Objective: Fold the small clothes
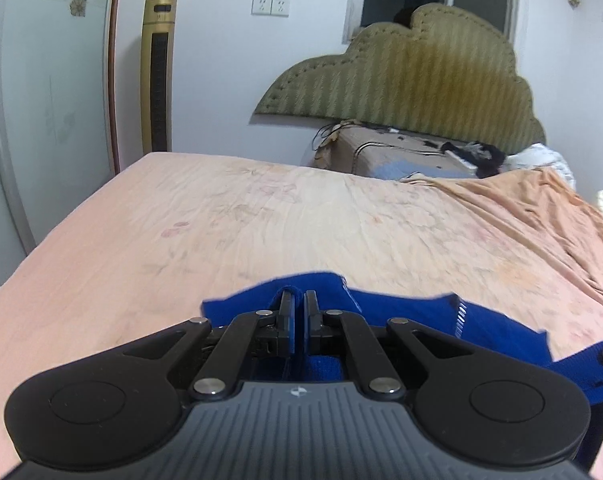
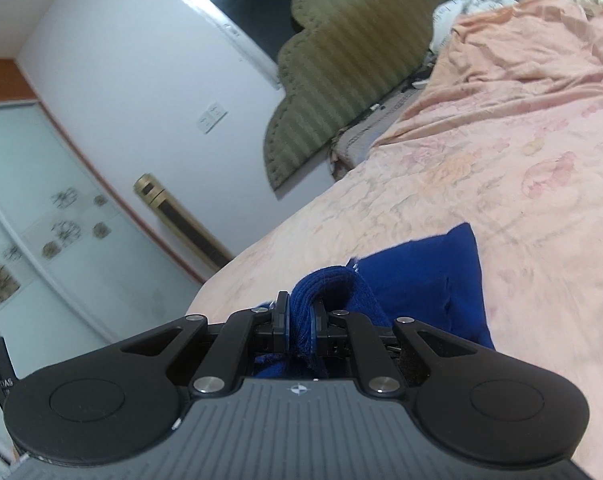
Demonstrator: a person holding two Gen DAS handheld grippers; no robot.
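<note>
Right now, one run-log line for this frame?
left gripper: shut on blue garment | right gripper: shut on bunched blue garment | garment: over pink bedsheet | fold: not finished

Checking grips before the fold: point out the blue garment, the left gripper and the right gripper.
blue garment (image 2: pixel 421 280): right wrist view, flat panel.
left gripper (image 1: pixel 298 308): left wrist view, between fingertips.
right gripper (image 2: pixel 300 312): right wrist view, between fingertips.

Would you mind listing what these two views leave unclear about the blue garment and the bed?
- Blue garment, left wrist view: its near part is hidden under the left tool, so its type is unclear.
- Right wrist view: the right tool covers the pinched fold's lower part.
- Bed: the right side is cut off by the left wrist view's edge.
</note>
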